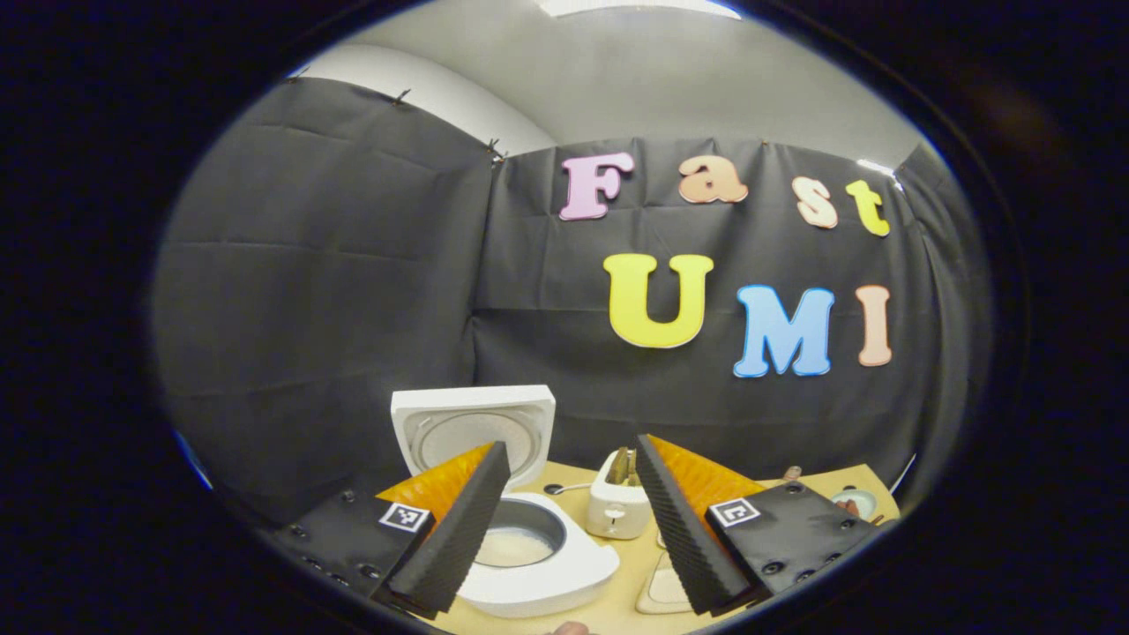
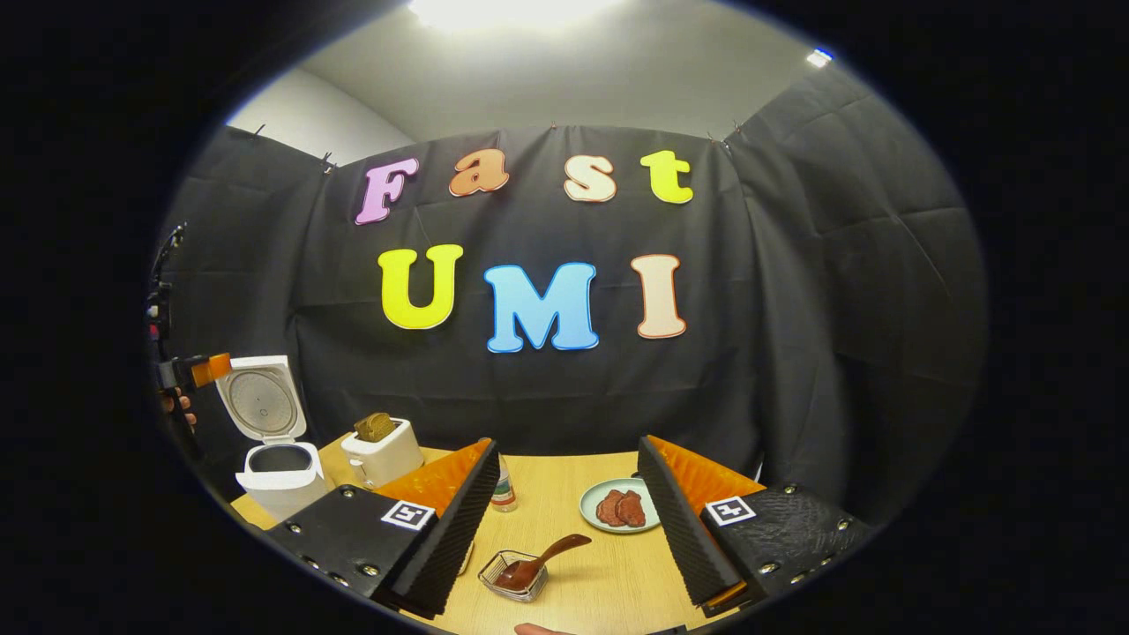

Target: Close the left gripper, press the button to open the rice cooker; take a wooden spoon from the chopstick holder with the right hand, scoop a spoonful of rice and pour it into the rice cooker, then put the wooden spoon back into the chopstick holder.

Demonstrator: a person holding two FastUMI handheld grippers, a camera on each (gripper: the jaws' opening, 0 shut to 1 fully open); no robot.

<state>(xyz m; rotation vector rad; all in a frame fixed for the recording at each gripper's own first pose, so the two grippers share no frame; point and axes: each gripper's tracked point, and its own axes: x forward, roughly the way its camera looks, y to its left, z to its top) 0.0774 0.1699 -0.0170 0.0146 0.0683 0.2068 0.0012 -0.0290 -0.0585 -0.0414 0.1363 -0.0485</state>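
Rice cooker (image 1: 538,564) sits on the worktop (image 1: 626,551) with its lid (image 1: 474,429) swung up and standing upright behind the pot, so the button press looks done; pale contents show in the inner pot, though I cannot tell whether rice has been poured in. In the right gripper view the wooden spoon (image 2: 540,564) lies with its bowl inside a small clear container (image 2: 514,575) at the near edge of the worktop, handle angled up and to the right, untouched by either gripper. Whether that container is the rice dish or the chopstick holder is unclear, so the scoop, the pour and the spoon's return may all be left, or may be finished. The left gripper (image 1: 564,520) is released, its jaws spread wide above the cooker and holding nothing; the right gripper (image 2: 564,511) is likewise released and empty, hanging above the spoon. Around them stand a white toaster (image 2: 383,451) with bread in it just beside the cooker, a small bottle (image 2: 504,488), and a plate (image 2: 619,506) carrying two reddish-brown pieces; none blocks the path to the spoon.
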